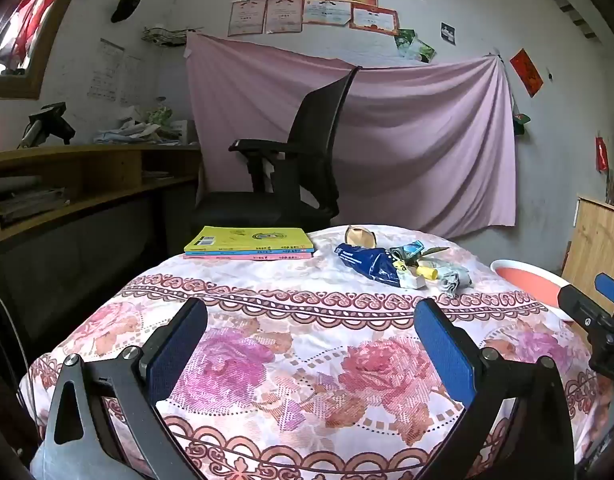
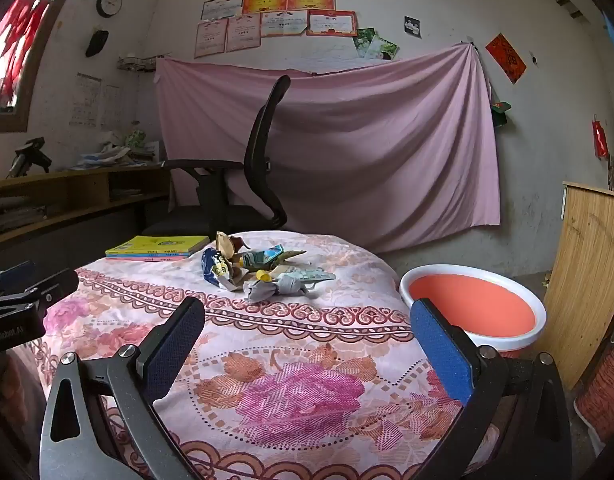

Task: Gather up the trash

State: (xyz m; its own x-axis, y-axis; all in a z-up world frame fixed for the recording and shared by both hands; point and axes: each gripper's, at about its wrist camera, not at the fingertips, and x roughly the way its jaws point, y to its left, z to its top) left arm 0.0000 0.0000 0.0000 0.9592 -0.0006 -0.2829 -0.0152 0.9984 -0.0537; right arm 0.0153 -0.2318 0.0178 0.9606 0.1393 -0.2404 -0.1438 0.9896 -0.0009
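Note:
A pile of trash (image 1: 403, 262) lies on the far part of a table covered with a floral cloth (image 1: 291, 320): a blue plastic wrapper (image 1: 367, 262), a yellow cap, grey crumpled paper and a brown wrapper. It also shows in the right wrist view (image 2: 259, 270). An orange bin with a white rim (image 2: 473, 304) stands beside the table on the right; its edge shows in the left wrist view (image 1: 527, 280). My left gripper (image 1: 311, 320) is open and empty over the near cloth. My right gripper (image 2: 307, 320) is open and empty, well short of the pile.
A stack of books (image 1: 249, 243) with a yellow cover lies at the table's far left. A black office chair (image 1: 303, 160) stands behind the table. A wooden shelf (image 1: 67, 184) runs along the left wall. A wooden panel (image 2: 587, 272) stands right of the bin.

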